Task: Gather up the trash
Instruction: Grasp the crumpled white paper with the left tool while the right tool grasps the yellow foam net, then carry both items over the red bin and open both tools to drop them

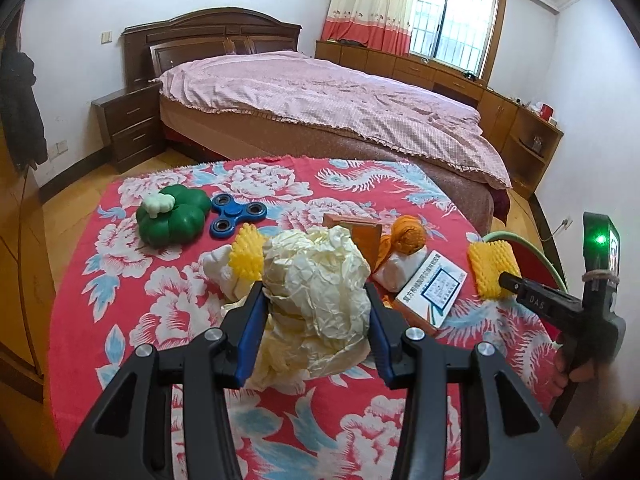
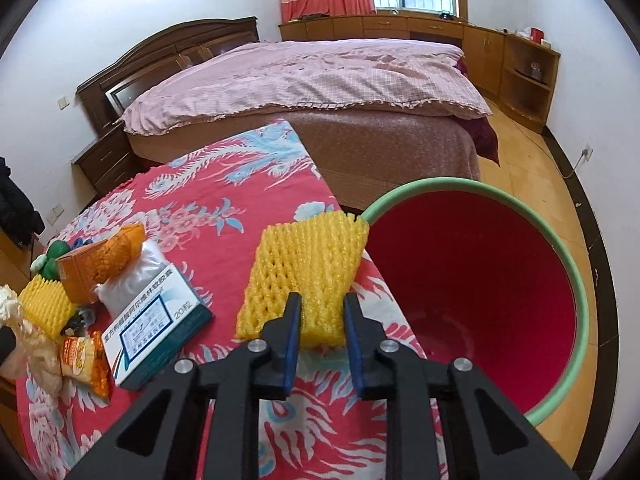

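Note:
My left gripper (image 1: 316,300) is shut on a crumpled cream paper ball (image 1: 316,276) above the red flowered tablecloth (image 1: 160,312). My right gripper (image 2: 320,316) is shut on a yellow foam fruit net (image 2: 304,276), held at the table's right edge beside the red bin with a green rim (image 2: 472,292). The net also shows in the left wrist view (image 1: 490,268). A second yellow foam net (image 1: 246,256), a white medicine box (image 2: 156,332), an orange box (image 2: 100,260), a white bag (image 2: 136,276) and an orange snack wrapper (image 2: 86,360) lie on the cloth.
A green clover-shaped toy (image 1: 172,216) and a blue fidget spinner (image 1: 236,214) lie at the far left of the table. A bed with a pink cover (image 1: 320,96) stands behind it. Wooden cabinets (image 2: 500,52) line the window wall.

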`<state>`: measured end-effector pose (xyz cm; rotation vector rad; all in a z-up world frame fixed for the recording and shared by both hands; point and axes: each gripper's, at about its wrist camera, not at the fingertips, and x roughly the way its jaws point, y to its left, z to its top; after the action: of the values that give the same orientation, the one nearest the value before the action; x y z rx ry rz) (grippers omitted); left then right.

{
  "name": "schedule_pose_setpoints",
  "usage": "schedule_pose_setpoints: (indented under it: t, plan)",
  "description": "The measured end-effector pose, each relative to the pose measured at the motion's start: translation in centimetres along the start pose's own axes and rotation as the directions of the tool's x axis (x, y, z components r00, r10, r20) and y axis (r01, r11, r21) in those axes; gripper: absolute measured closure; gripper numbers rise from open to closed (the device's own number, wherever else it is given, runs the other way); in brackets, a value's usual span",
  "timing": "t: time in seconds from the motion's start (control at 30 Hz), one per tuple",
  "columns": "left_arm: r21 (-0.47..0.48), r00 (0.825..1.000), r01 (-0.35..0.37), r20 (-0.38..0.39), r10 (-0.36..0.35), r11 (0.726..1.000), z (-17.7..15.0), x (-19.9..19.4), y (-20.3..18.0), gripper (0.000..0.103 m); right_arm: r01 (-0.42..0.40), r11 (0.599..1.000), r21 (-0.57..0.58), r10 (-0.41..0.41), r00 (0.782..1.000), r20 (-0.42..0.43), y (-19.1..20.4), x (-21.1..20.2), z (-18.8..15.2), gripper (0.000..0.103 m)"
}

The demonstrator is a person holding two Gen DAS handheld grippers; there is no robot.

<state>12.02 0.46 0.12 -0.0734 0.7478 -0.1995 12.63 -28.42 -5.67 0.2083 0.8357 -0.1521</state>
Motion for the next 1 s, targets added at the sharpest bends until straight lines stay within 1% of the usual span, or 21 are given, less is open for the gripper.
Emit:
schedule_pose_setpoints:
  t: [0.07,0.23,0.37,0.53,0.67,0.8,1.0]
  plan:
    - [-0.003,1.000,0.001,0.004,-0.001,1.000,0.1,-0.5,-0.2,0.055,-0.010,1.000,-0.002,0.010,1.000,0.003,0.0,-0.5,0.0,0.081]
    - [-0.009,1.000,0.022,-0.008,-0.022,1.000,0.3,-1.3,-1.2,0.055,-0.035,0.999,-0.014,0.035,0.998,0.044,-0.3,-3.3,0.0,0.081]
    - [0.000,0.998,0.055,-0.020,-0.055,0.998,0.4,-1.5,-2.6,0.055,-0.049,0.998,-0.028,0.051,0.995,0.084,-1.0,-6.0,0.1,0.081]
    - [0.024,0.995,0.099,-0.029,-0.099,0.995,0.8,-1.5,-5.2,0.055,-0.058,0.998,-0.016,0.059,0.989,0.135,-2.5,-8.9,0.2,0.081]
    - [0.050,0.991,0.131,-0.041,-0.129,0.990,1.4,-1.0,-7.7,0.055,-0.042,0.999,0.001,0.041,0.985,0.170,-4.4,-10.6,-0.1,0.081]
    - [0.086,0.986,0.165,-0.048,-0.161,0.983,1.9,-0.6,-10.3,0.055,-0.021,0.999,0.029,0.015,0.983,0.184,-6.7,-11.4,-0.3,0.081]
    - [0.141,0.976,0.213,-0.067,-0.205,0.967,2.4,0.9,-14.4,0.055,0.001,0.996,0.087,-0.017,0.982,0.186,-9.9,-11.2,-0.7,0.081]
